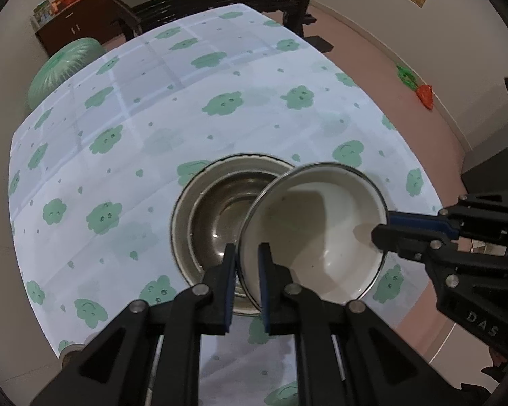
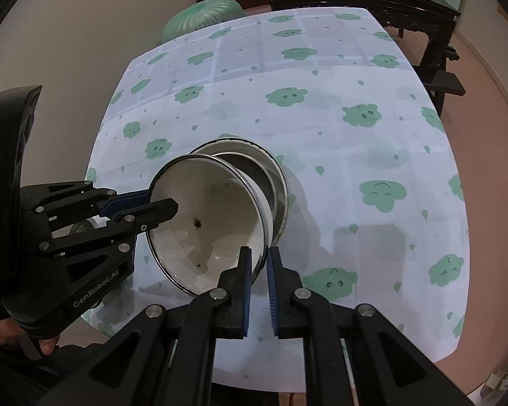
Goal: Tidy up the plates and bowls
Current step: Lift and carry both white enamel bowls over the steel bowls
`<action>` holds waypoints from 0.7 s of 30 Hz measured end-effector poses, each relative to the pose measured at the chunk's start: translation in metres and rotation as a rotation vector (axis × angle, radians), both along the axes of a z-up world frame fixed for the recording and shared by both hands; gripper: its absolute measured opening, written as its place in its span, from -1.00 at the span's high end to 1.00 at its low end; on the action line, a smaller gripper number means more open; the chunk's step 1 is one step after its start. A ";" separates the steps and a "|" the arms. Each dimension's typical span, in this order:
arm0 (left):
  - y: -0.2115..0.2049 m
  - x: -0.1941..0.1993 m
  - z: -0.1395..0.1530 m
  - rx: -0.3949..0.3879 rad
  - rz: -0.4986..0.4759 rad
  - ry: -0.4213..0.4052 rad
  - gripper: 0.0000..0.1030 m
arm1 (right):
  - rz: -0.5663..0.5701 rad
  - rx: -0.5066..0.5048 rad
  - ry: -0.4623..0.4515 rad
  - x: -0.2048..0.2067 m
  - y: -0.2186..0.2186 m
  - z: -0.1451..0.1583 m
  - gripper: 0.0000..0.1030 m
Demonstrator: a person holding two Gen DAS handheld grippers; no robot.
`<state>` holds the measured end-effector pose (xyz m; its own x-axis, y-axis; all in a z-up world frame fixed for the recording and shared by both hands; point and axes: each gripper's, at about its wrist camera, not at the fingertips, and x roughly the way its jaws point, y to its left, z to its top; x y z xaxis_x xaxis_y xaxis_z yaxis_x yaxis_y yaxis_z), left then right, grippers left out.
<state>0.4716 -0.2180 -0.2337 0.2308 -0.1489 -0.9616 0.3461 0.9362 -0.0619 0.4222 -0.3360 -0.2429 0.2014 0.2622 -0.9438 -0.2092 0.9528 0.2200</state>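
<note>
"GenRobot.AI" in white on left gripper [image 2: 159, 211] body, w/ tiny unreadable print below it. "DAS", prob. cut off, on right gripper [image 1: 379, 235] body.

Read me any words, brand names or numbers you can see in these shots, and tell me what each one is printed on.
"DAS": on the body of the right gripper, in the left wrist view.
"GenRobot.AI": on the body of the left gripper, in the right wrist view.
Smaller white print at the picture's left edge, on the same body: too cut off to read.
</note>
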 end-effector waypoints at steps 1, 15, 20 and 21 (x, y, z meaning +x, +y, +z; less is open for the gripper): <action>0.002 0.001 -0.001 0.002 0.005 0.003 0.82 | 0.003 0.000 0.001 0.001 0.001 -0.001 0.80; 0.014 0.016 -0.017 0.015 0.032 0.036 0.82 | 0.038 -0.005 0.026 0.024 0.017 -0.012 0.80; 0.017 0.019 -0.023 0.024 0.043 0.049 0.82 | 0.046 -0.002 0.038 0.029 0.020 -0.018 0.80; 0.017 0.020 -0.023 0.025 0.044 0.051 0.82 | 0.048 0.001 0.041 0.030 0.021 -0.019 0.80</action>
